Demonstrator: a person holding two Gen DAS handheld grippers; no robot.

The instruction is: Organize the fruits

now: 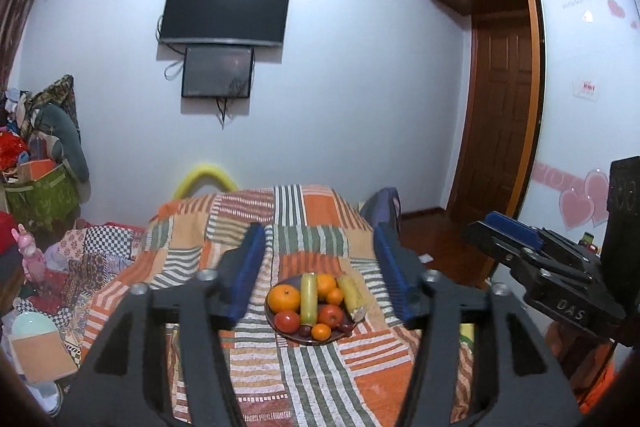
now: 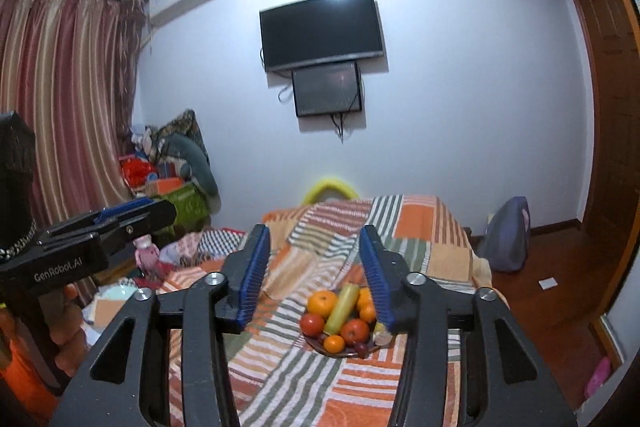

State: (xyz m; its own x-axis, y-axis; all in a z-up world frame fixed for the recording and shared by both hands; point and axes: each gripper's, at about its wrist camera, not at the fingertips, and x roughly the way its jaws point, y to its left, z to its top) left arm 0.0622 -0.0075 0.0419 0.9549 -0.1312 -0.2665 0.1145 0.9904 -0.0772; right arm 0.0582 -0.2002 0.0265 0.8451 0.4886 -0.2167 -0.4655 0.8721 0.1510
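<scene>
A bed [image 1: 320, 367] covered by a patchwork blanket [image 1: 240, 227] of orange blocks and green-and-white stripes carries everything. Directly on the blanket near its middle sits one dark plate [image 1: 276, 323] heaped with fruit. From the plate, bare blanket stretches toward twelve o'clock up to the wall.
</scene>
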